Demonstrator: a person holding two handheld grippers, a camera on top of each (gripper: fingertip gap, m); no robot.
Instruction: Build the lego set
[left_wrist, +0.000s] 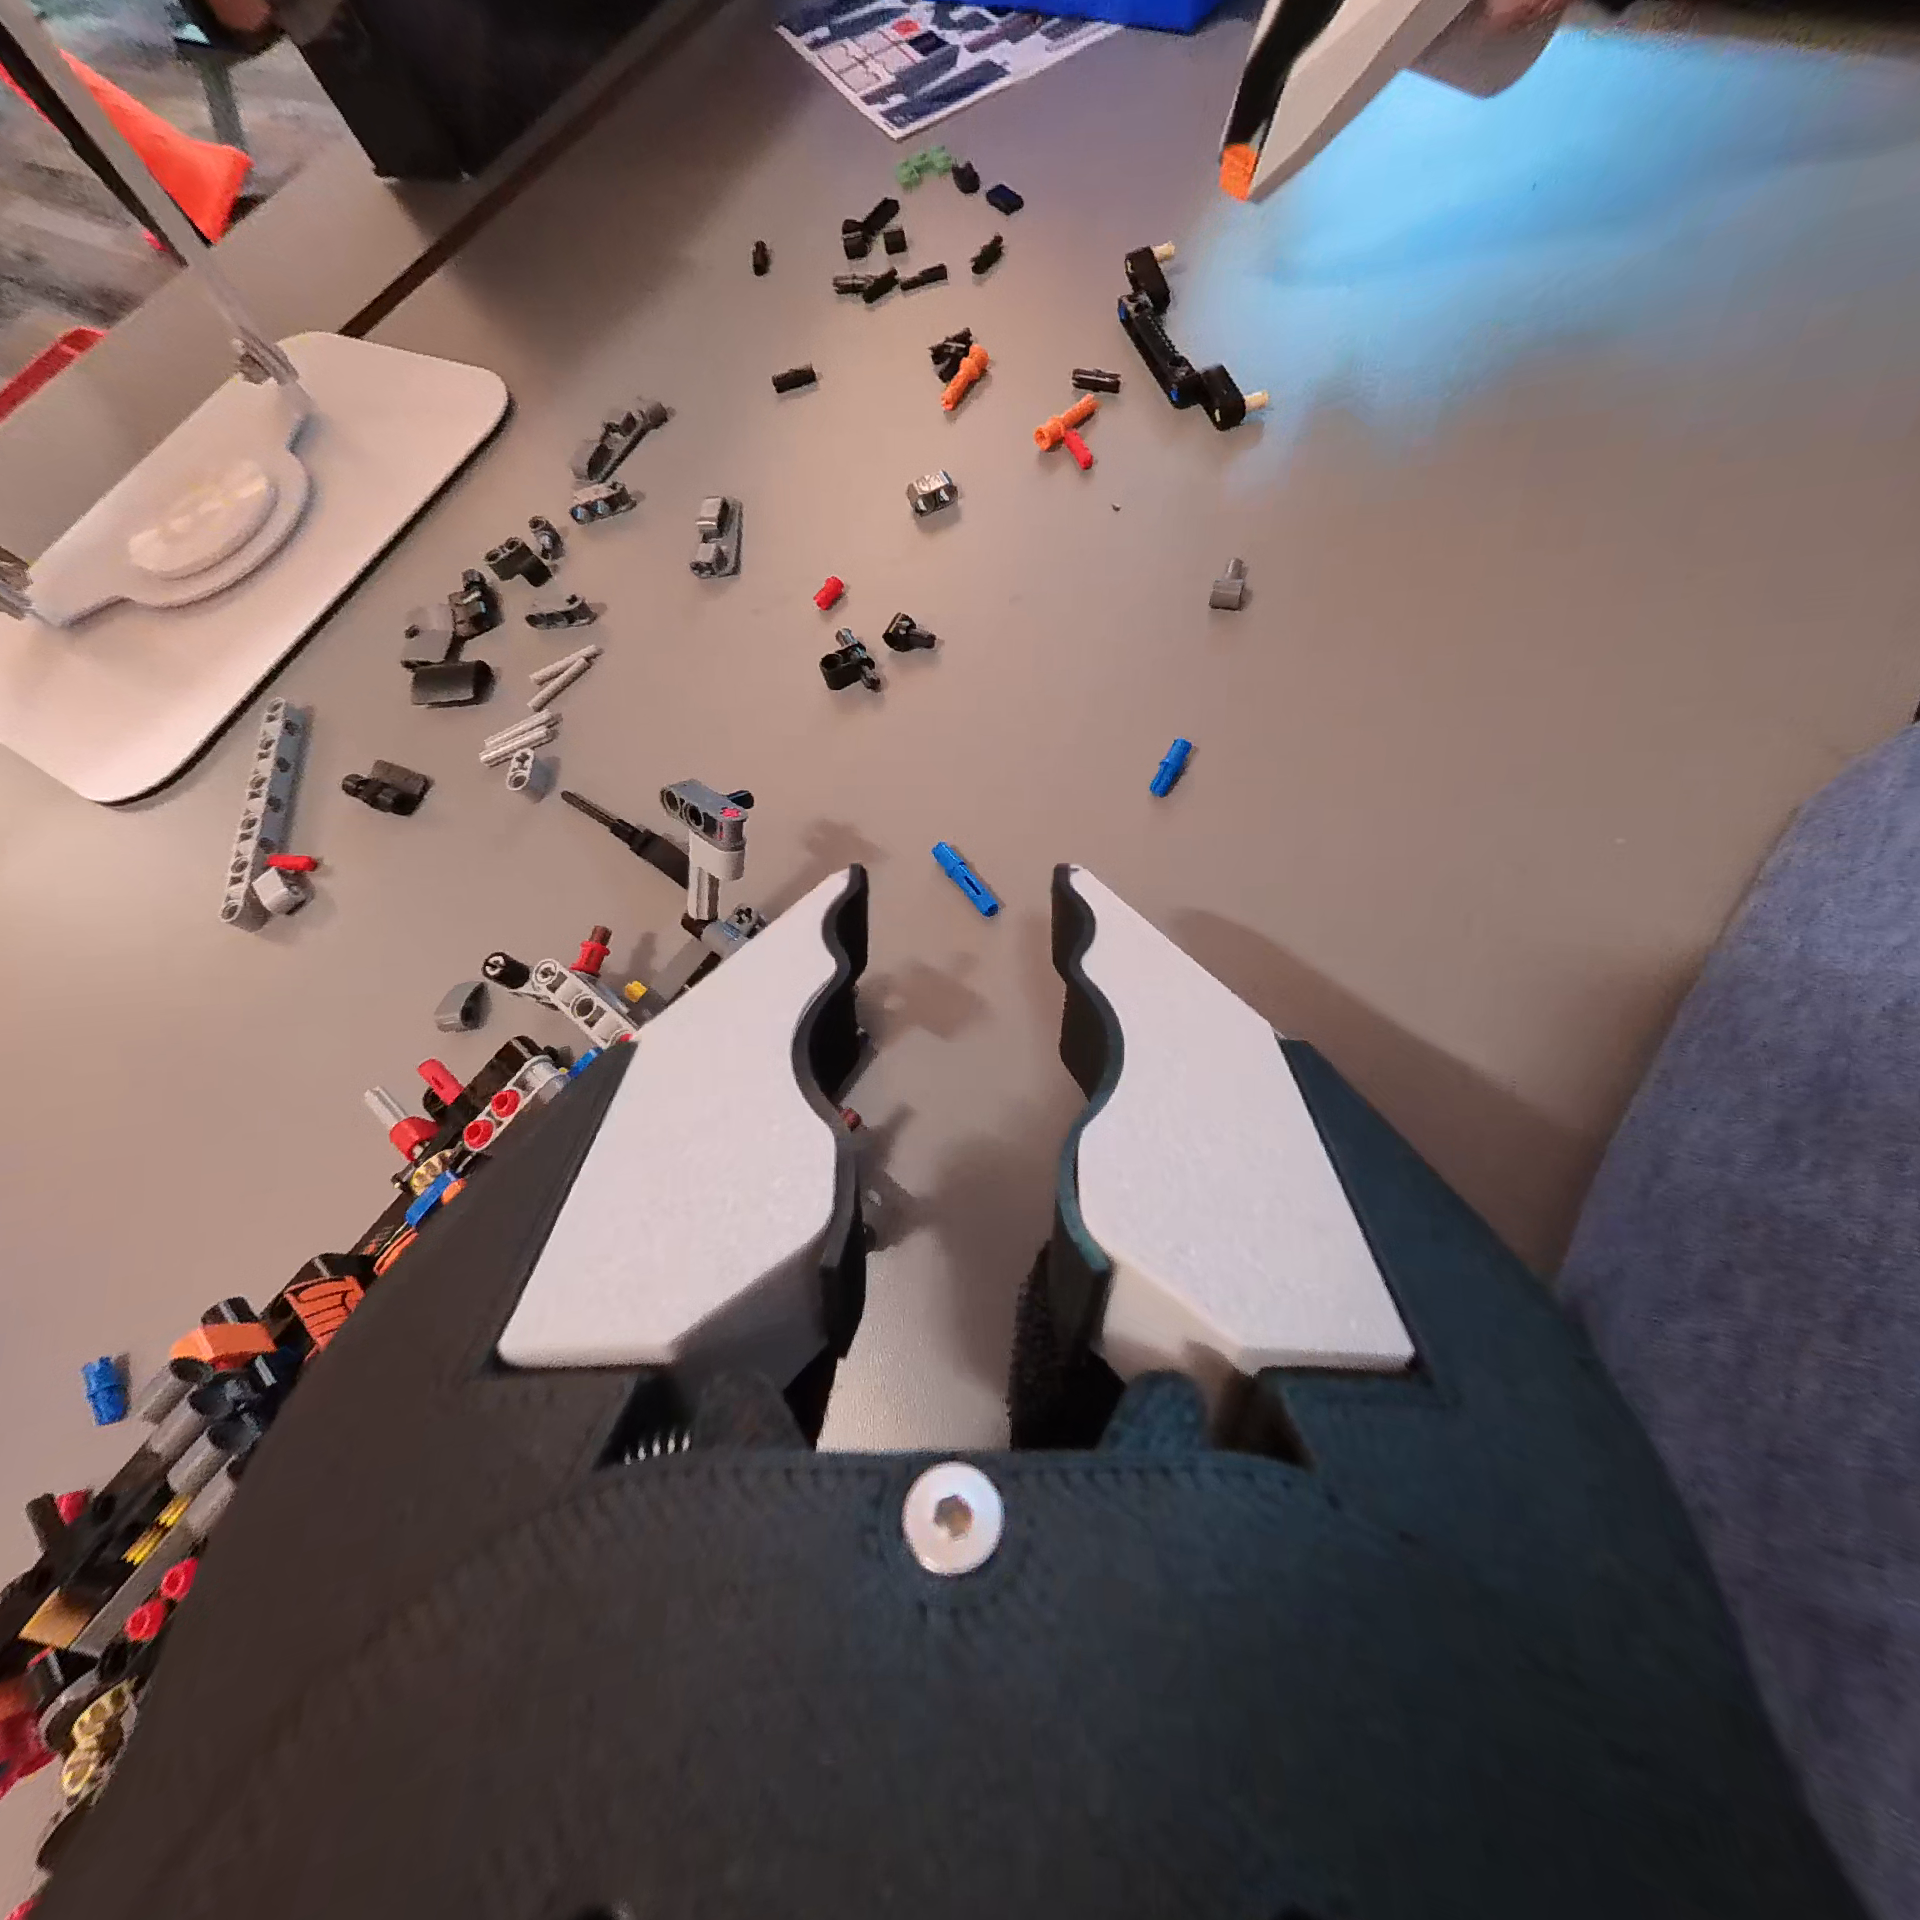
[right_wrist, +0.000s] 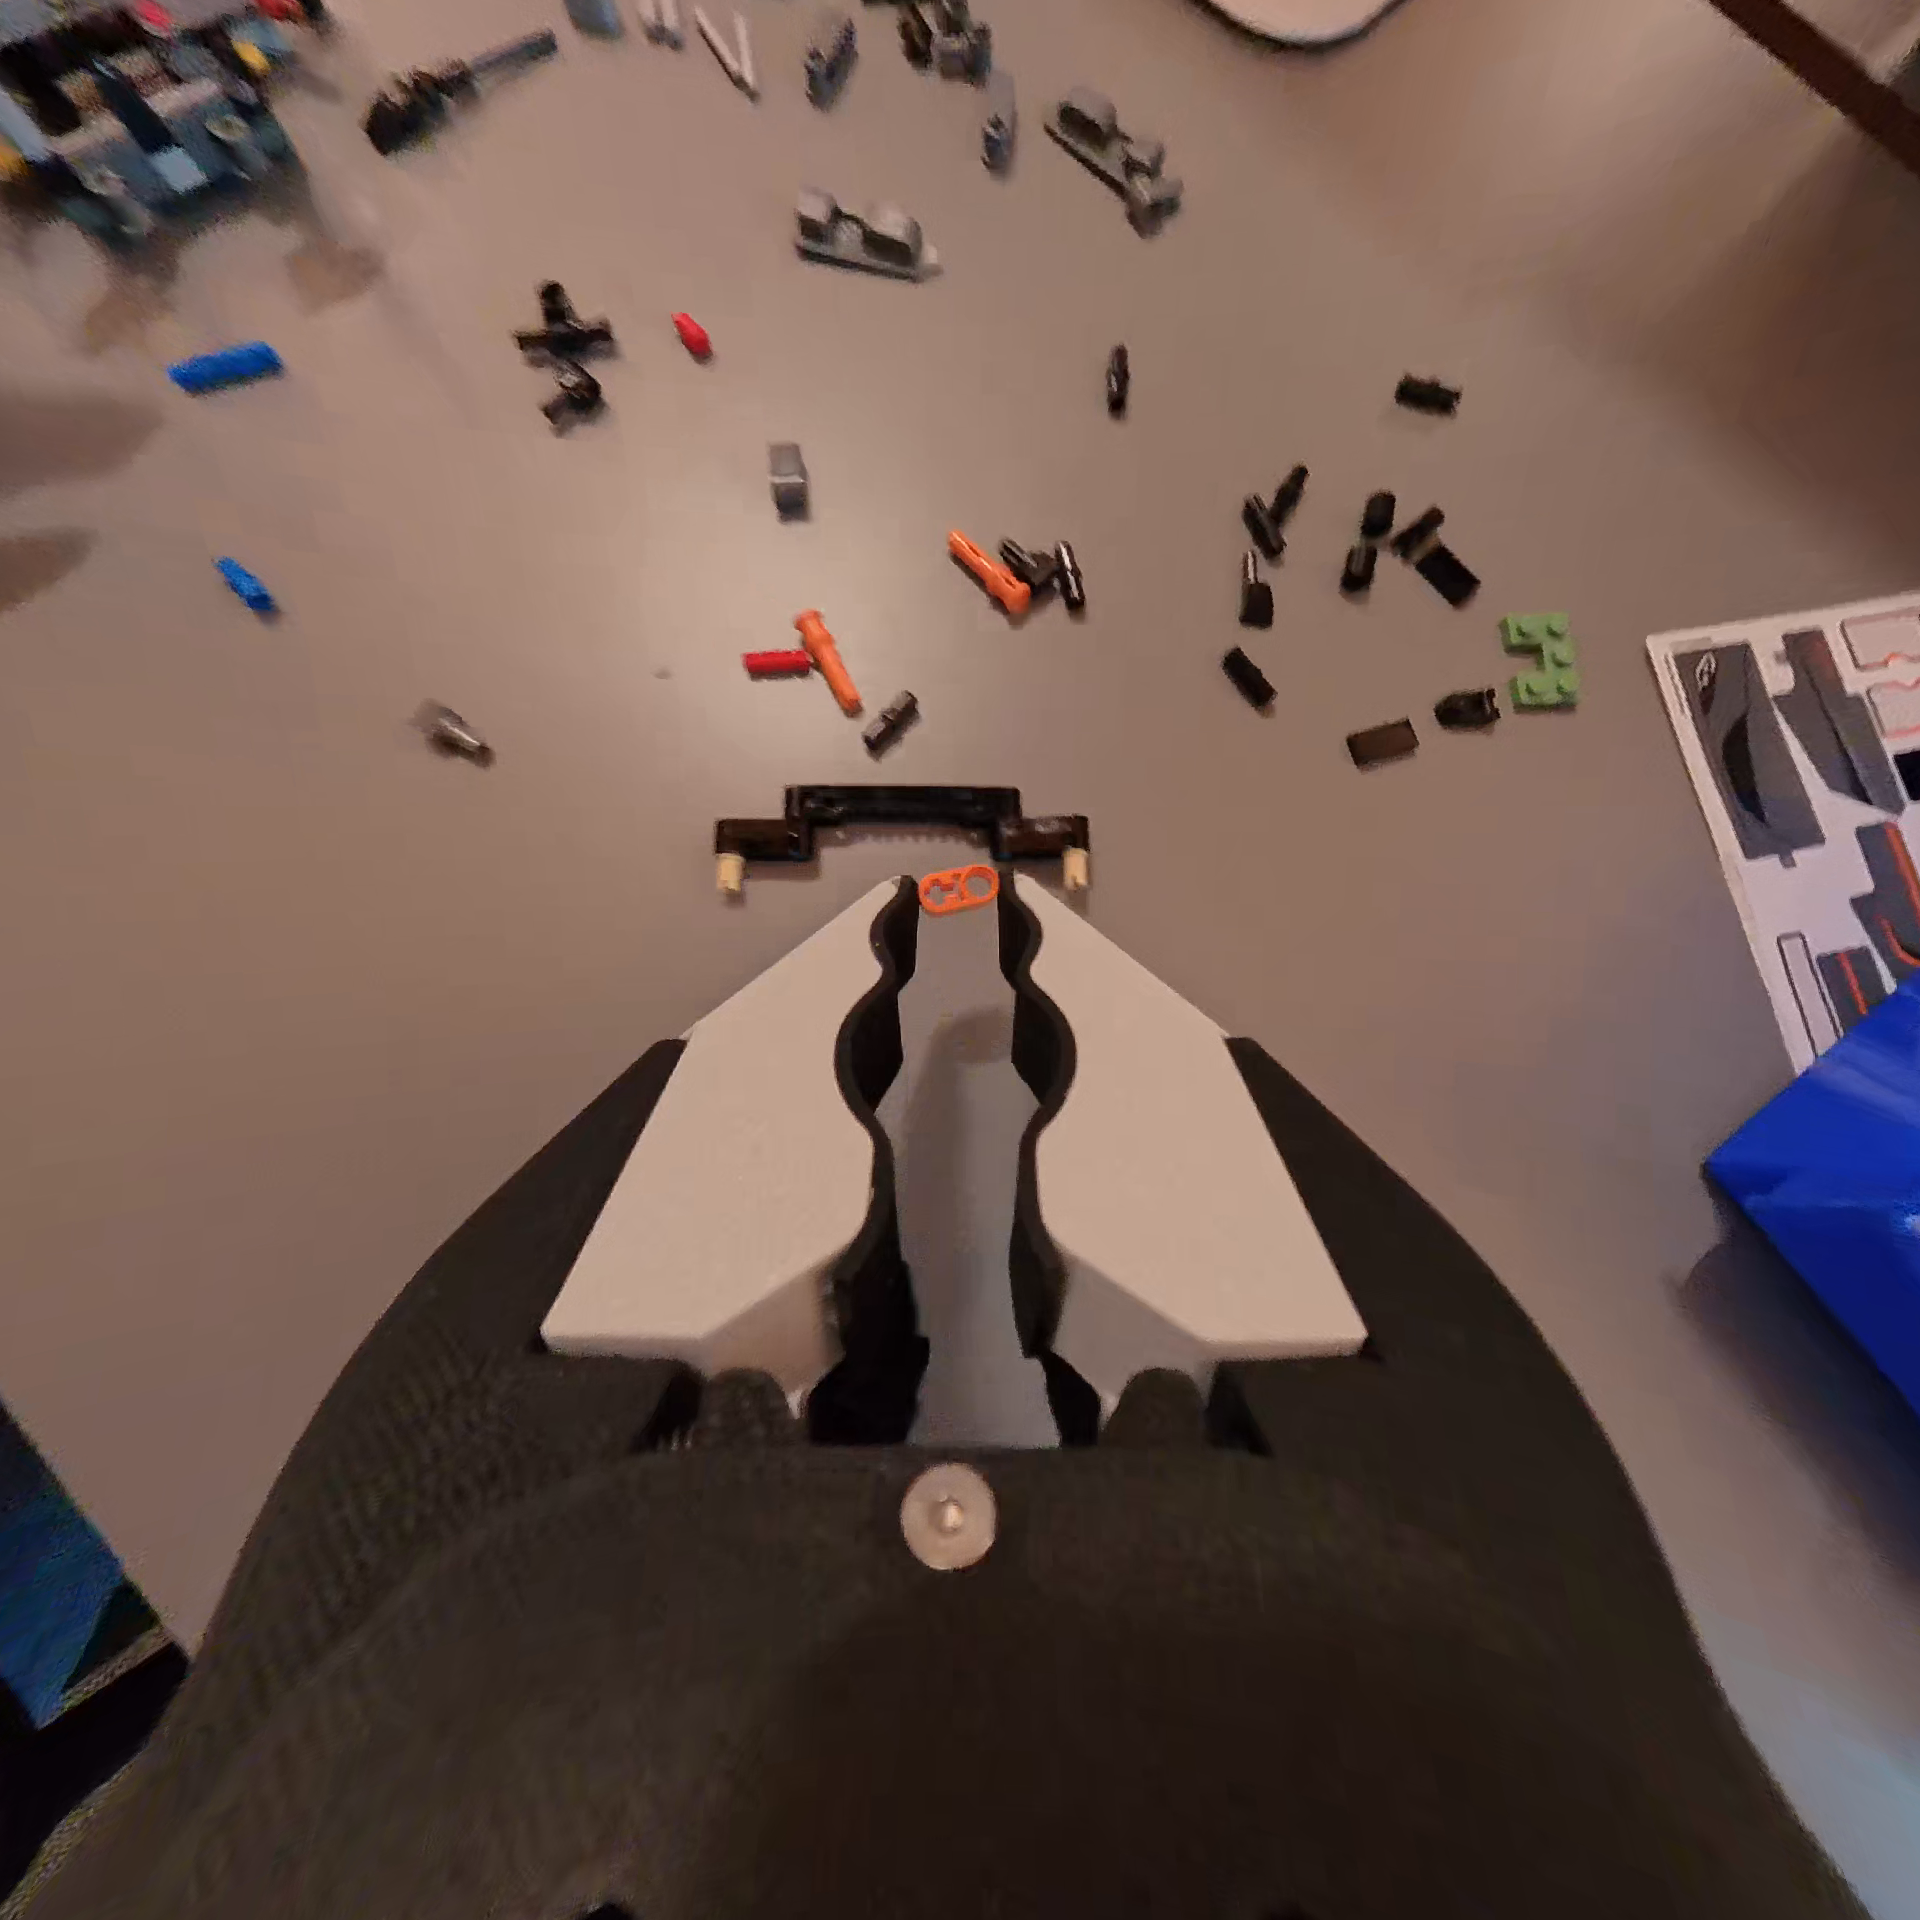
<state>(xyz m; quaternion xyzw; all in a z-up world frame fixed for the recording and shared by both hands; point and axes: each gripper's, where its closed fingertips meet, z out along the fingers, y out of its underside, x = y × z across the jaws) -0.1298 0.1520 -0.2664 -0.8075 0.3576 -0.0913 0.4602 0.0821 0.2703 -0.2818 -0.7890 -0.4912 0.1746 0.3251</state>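
My left gripper (left_wrist: 961, 883) is open and empty, low over the grey table, with a blue pin (left_wrist: 966, 879) lying between its fingertips. A second blue pin (left_wrist: 1171, 767) lies a little farther right. The partly built model (left_wrist: 312, 1309) lies along the gripper's left side. My right gripper (right_wrist: 958, 891) is shut on a small orange two-hole piece (right_wrist: 958, 891) at its tips, held above a black bracket assembly with tan pins (right_wrist: 902, 826). The right gripper also shows in the left wrist view (left_wrist: 1247, 171), top right, with the orange piece at its tip, above the bracket (left_wrist: 1179, 338).
Many loose black, grey, orange and red pieces are scattered over the table (left_wrist: 1455, 623). A white stand base (left_wrist: 208, 551) sits at the left. A sticker sheet (right_wrist: 1808, 790) and a blue box (right_wrist: 1839, 1184) lie at the right. A green plate (right_wrist: 1543, 661) lies nearby. There is about 25 cm between the tips of the two grippers. It is some 15 cm from my right tips to the green plate (right_wrist: 1543, 661). My left wrist view (left_wrist: 927, 161) looks at it from another angle.
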